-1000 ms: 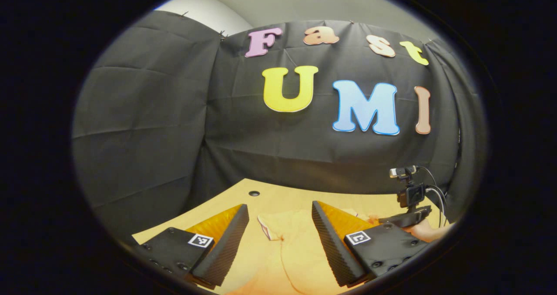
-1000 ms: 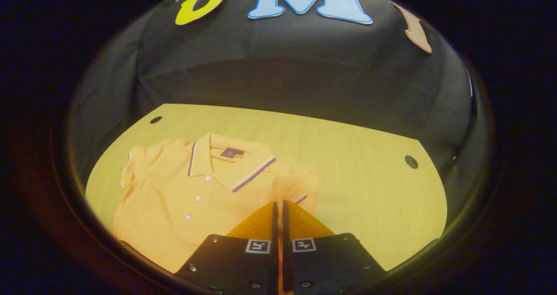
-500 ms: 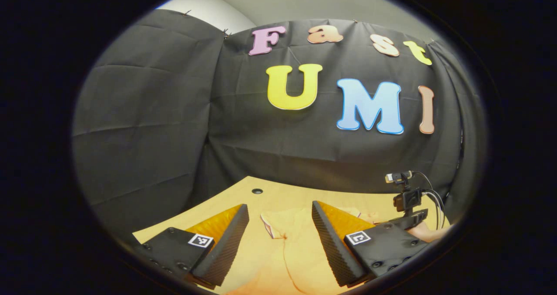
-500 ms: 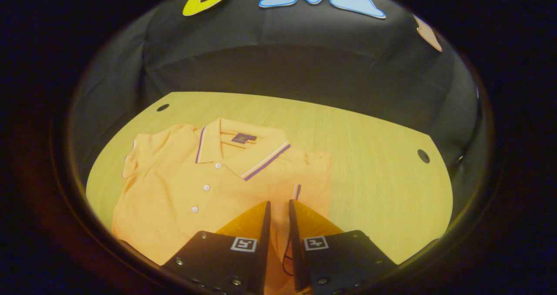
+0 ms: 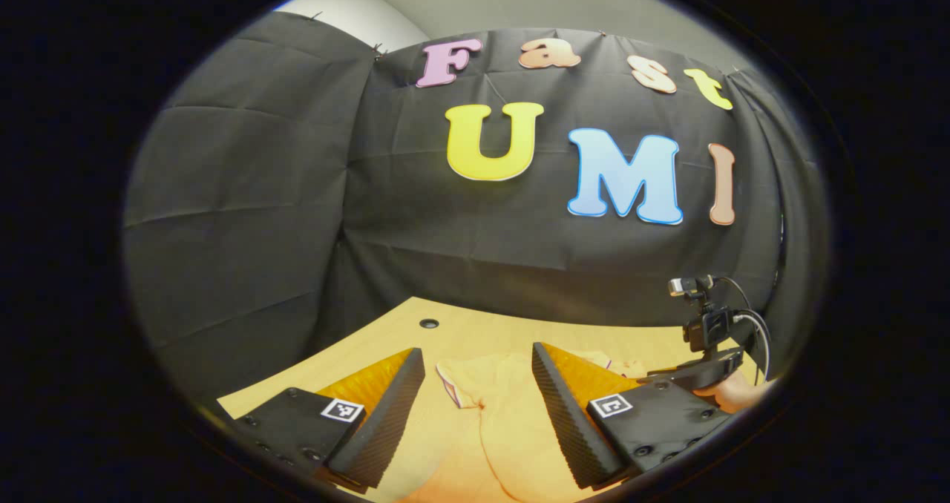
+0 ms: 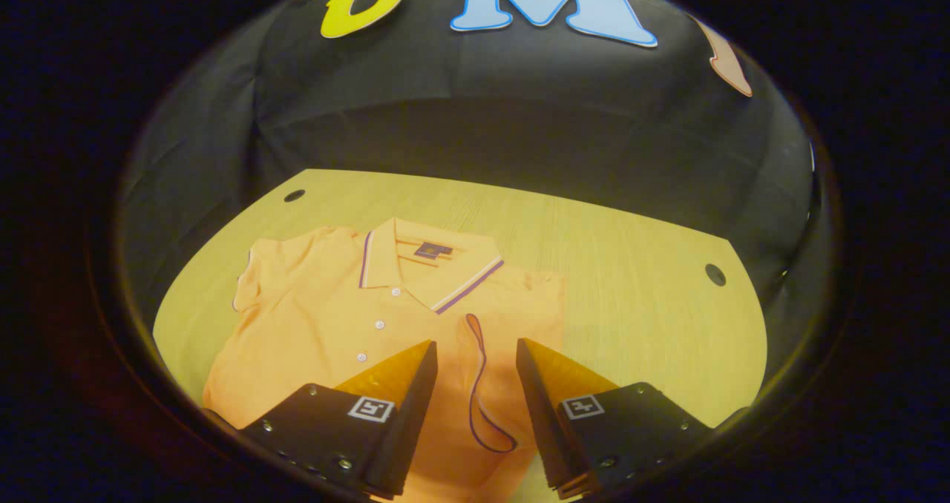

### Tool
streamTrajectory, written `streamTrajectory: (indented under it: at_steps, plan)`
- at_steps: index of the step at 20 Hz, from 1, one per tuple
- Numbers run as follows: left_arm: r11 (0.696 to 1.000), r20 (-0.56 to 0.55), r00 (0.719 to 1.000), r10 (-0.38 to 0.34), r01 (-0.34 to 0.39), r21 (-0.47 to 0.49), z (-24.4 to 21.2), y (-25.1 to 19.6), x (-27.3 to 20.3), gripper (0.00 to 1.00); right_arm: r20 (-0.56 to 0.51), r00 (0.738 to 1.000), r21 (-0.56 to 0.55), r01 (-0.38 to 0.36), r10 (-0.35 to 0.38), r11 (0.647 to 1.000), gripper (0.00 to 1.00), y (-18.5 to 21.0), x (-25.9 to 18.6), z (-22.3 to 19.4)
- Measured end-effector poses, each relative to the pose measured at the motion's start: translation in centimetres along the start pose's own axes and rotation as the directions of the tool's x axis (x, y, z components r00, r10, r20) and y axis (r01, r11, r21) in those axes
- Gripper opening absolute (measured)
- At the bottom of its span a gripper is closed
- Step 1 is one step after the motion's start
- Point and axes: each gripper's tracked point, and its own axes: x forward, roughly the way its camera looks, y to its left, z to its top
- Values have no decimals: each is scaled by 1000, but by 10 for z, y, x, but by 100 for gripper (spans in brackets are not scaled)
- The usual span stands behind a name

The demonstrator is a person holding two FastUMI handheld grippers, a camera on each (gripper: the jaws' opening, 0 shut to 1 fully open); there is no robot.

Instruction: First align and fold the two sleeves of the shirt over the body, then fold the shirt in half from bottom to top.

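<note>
So far one sleeve looks done. In the right gripper view the shirt [image 6: 356, 325] lies face up on the counter [image 6: 631, 280], collar [image 6: 430, 269] toward the far edge, body spread toward the near left part of the counter. The sleeve on the view's right [image 6: 482, 369] is laid over the body — its trimmed cuff makes a dark loop on the chest, and the shirt's edge on that side runs straight. The right gripper [image 6: 475, 358] hangs just above that folded sleeve, jaws apart, nothing between them.

The other sleeve [image 6: 256, 280] sticks out flat toward the counter's left edge, not yet folded. In the left gripper view the left gripper [image 5: 479, 366] sits low over the cloth with jaws wide apart, empty; that sleeve [image 5: 464, 380] lies between and beyond its fingers, cuff edge visible. Whether the fingers touch the cloth I cannot tell. The right gripper with the hand that holds it [image 5: 735, 392] shows farther off, toward the counter's right side.

Judgement — roughly a third through. Left to do: pinch the remaining sleeve, carry it over the body to match the first, then take the hem at the near edge and fold bottom to top. The hem is hidden under the grippers, so its lie is unknown.
</note>
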Motion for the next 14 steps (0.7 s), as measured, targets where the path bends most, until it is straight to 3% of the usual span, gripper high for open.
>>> streamTrajectory:
  at_steps: [1, 8, 9, 10, 14]
  plan:
    - [1000, -4, 1000, -12, 12, -1, -2, 1, 4, 96, 8, 1000, -4, 6, -6, 1000, 72, 2, -7, 1]
    - [998, -45, 997, -68, 67, -6, -23, 19, 41, 96, 114, 992, 13, 46, -47, 999, 74, 23, -62, 23]
    - [997, -52, 995, -79, 79, -6, -26, 20, 47, 96, 132, 989, 22, 57, -59, 998, 95, 27, -73, 27]
    - [996, -61, 994, -92, 92, -5, -29, 21, 54, 96, 147, 987, 28, 63, -66, 998, 98, 30, -82, 30]
    - [988, -95, 983, -156, 156, -12, -45, 23, 85, 96, 195, 975, 69, 93, -105, 993, 97, 42, -117, 42]
